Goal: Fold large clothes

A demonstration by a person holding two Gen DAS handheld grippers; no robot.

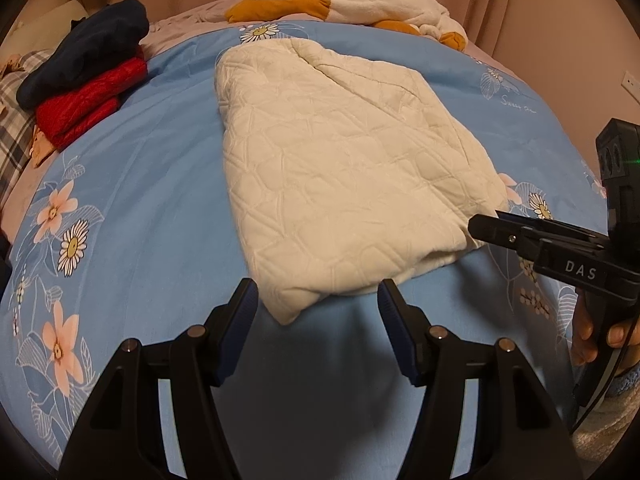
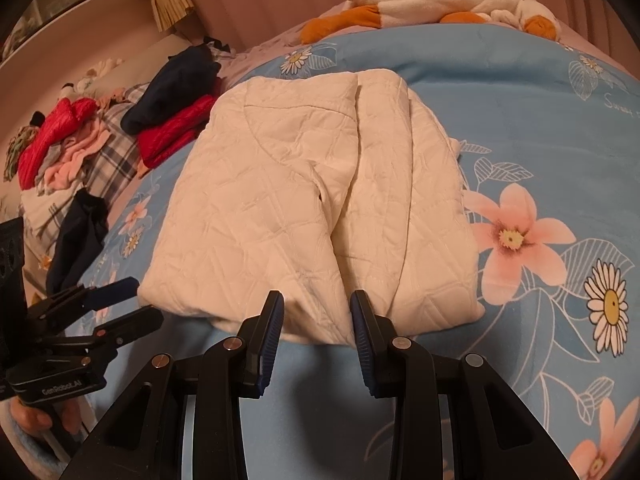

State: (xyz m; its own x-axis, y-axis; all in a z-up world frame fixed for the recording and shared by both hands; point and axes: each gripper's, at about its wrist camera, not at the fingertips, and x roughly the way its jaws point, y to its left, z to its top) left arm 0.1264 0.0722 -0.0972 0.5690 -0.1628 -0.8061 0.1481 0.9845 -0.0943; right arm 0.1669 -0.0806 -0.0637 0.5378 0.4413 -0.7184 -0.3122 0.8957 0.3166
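The cream quilted garment (image 1: 340,168) (image 2: 316,200) lies folded into a compact, roughly rectangular bundle, flat on the blue floral bedspread (image 1: 160,160) (image 2: 520,120). Two folded panels overlap lengthwise along its top, forming a raised seam. Its near edge is rounded.

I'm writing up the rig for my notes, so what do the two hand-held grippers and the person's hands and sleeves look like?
Both are black plastic with angular linkage arms, silver pivot pins and ribbed blue pads on the fingers. The left hand-held gripper carries white "GenRobot.AI" lettering; the right hand-held gripper reads "DAS", has a green light on its camera block and a dark cable trailing below. Bare fingers grip each handle; the right cuff looks blue over grey knit.
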